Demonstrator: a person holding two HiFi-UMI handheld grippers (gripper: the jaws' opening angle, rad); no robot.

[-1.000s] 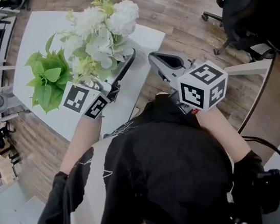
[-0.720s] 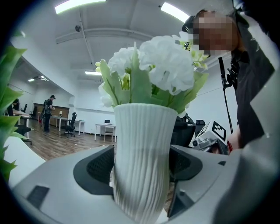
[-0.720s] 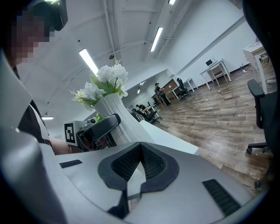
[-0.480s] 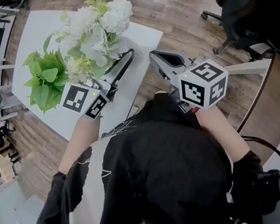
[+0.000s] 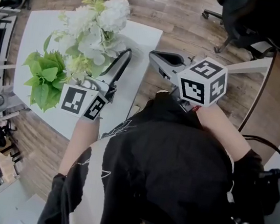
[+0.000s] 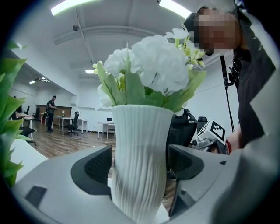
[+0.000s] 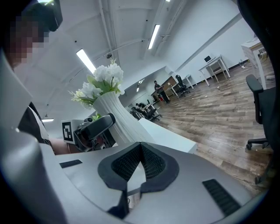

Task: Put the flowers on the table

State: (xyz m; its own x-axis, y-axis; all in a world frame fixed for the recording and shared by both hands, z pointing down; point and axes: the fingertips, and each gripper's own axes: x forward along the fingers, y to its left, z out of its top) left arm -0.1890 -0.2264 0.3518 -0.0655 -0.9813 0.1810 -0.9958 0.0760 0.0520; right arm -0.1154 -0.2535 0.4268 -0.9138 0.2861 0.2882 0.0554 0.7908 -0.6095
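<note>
White flowers (image 5: pixel 98 23) stand in a ribbed white vase (image 6: pixel 140 162) on the white table (image 5: pixel 38 27). My left gripper (image 5: pixel 110 63) reaches round the vase from the near side. In the left gripper view the vase fills the gap between the dark pads (image 6: pixel 98 164), with thin slivers of space on each side; the jaws stand wide open around it. My right gripper (image 5: pixel 157 59) hovers off the table's right edge, over the wooden floor, shut with nothing in it. From the right gripper view the vase (image 7: pixel 116 116) stands to its left.
A green leafy plant (image 5: pixel 46 77) sits on the table just left of the vase. A black office chair (image 5: pixel 246 20) stands on the wooden floor at the upper right. Desks and shelving (image 5: pixel 0 22) line the left side.
The flowers and my left gripper have shifted slightly up and to the left over the table. The right gripper has stayed in place.
</note>
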